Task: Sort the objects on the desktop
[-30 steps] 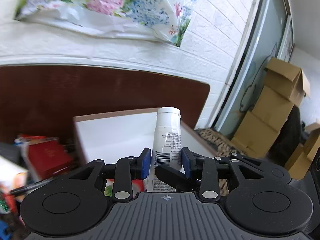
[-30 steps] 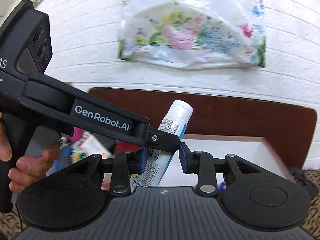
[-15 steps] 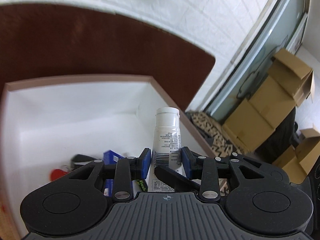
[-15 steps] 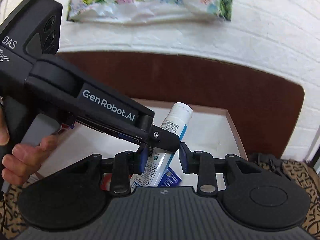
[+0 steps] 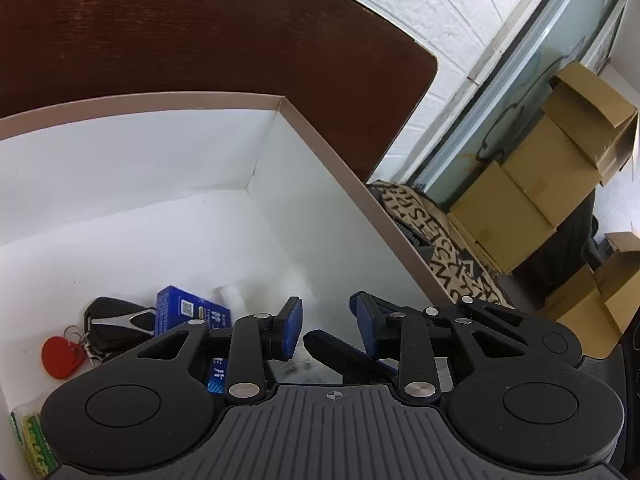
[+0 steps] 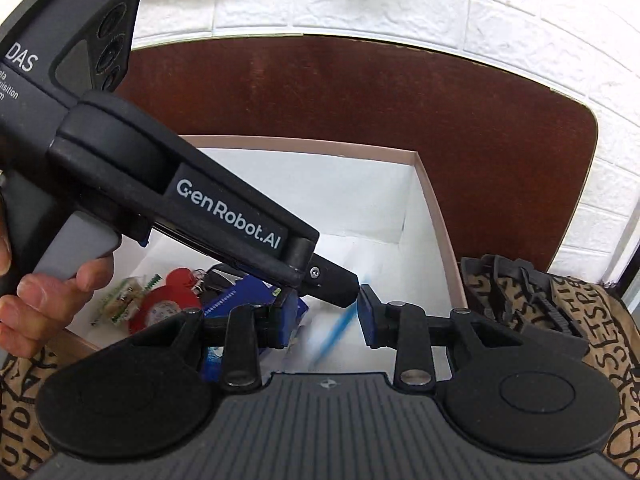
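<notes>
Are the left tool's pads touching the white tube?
Apart. The left wrist view shows the left tool's jaws opening with only bare box floor between its pads; the white tube blurs below.

My white box (image 5: 320, 148) with a pinkish rim sits on the dark brown desk (image 5: 200, 40). Inside it, on the white floor, lies a black car key (image 5: 116, 322) with a round red tag (image 5: 62, 357) clipped to it. Just beside the key is a small blue box (image 5: 180, 312) lying flat. A white tube (image 6: 320, 338) with a blue stripe is a blur near the blue box. A little green and white packet (image 5: 34, 436) lies in the near corner.
</notes>
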`<action>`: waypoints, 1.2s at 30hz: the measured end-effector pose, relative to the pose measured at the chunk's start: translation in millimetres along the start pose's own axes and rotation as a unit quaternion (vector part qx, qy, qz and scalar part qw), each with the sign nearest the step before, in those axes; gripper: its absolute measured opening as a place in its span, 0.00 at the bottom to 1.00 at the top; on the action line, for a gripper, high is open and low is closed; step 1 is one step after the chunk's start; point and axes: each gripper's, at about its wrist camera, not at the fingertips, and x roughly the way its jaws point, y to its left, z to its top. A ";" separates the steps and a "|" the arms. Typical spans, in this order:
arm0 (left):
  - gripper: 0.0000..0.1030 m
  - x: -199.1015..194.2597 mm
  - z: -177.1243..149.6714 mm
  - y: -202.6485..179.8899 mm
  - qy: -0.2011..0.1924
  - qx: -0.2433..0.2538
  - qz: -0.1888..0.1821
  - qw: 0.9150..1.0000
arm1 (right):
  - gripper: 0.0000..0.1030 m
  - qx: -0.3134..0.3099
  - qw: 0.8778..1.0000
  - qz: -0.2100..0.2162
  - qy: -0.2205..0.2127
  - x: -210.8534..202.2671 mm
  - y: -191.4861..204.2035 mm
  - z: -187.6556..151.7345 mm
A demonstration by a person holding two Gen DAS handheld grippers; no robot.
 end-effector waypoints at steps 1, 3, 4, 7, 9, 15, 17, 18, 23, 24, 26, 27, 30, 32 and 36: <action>0.51 -0.2 0.3 0.4 0.000 -0.002 0.003 1.000 | 0.36 0.002 1.000 0.000 -0.001 -0.1 -0.7 -0.2; 0.80 -3.5 0.5 3.7 -0.006 -0.013 0.012 1.000 | 0.48 0.003 1.000 0.001 -0.012 -3.3 0.8 -1.0; 1.00 -6.8 -0.1 5.3 -0.010 -0.018 0.003 1.000 | 0.72 0.006 1.000 0.001 -0.019 -6.2 2.0 -0.9; 1.00 -24.7 -4.7 1.4 -0.045 -0.013 0.010 0.999 | 0.88 0.011 0.999 -0.006 -0.051 -16.9 6.7 -1.9; 1.00 -35.5 -7.3 -4.3 -0.053 0.006 0.020 0.998 | 0.95 0.015 0.998 -0.010 -0.062 -24.1 11.2 -1.4; 1.00 -74.0 -22.3 -15.8 -0.090 0.026 0.042 0.995 | 1.00 0.055 0.995 -0.015 -0.086 -53.4 18.6 -5.2; 1.00 -86.5 -30.7 -20.7 -0.101 0.034 0.051 0.993 | 1.00 0.067 0.994 -0.015 -0.086 -62.3 21.2 -8.2; 1.00 -90.7 -34.3 -24.3 -0.105 0.039 0.055 0.992 | 1.00 0.071 0.994 -0.016 -0.085 -66.6 22.1 -9.6; 1.00 -114.2 -60.0 -39.0 -0.115 0.064 0.101 0.986 | 1.00 0.082 0.994 -0.033 -0.068 -87.9 32.9 -21.3; 1.00 -117.5 -65.9 -41.3 -0.112 0.068 0.113 0.985 | 1.00 0.085 0.994 -0.038 -0.062 -90.4 35.3 -24.7; 1.00 -125.6 -78.9 -43.9 -0.111 0.069 0.133 0.982 | 1.00 0.086 0.994 -0.042 -0.049 -98.9 41.0 -30.7; 1.00 -130.1 -85.1 -44.8 -0.112 0.067 0.143 0.981 | 1.00 0.086 0.994 -0.043 -0.045 -103.1 44.4 -34.9; 1.00 -142.9 -103.7 -47.3 -0.112 0.069 0.168 0.977 | 1.00 0.084 0.995 -0.045 -0.038 -114.8 56.2 -45.3; 1.00 -149.3 -114.2 -48.5 -0.109 0.069 0.183 0.975 | 1.00 0.084 0.995 -0.045 -0.034 -121.7 63.6 -51.0; 1.00 -159.9 -131.2 -50.9 -0.100 0.071 0.202 0.972 | 1.00 0.077 0.995 -0.052 -0.023 -132.9 77.4 -59.9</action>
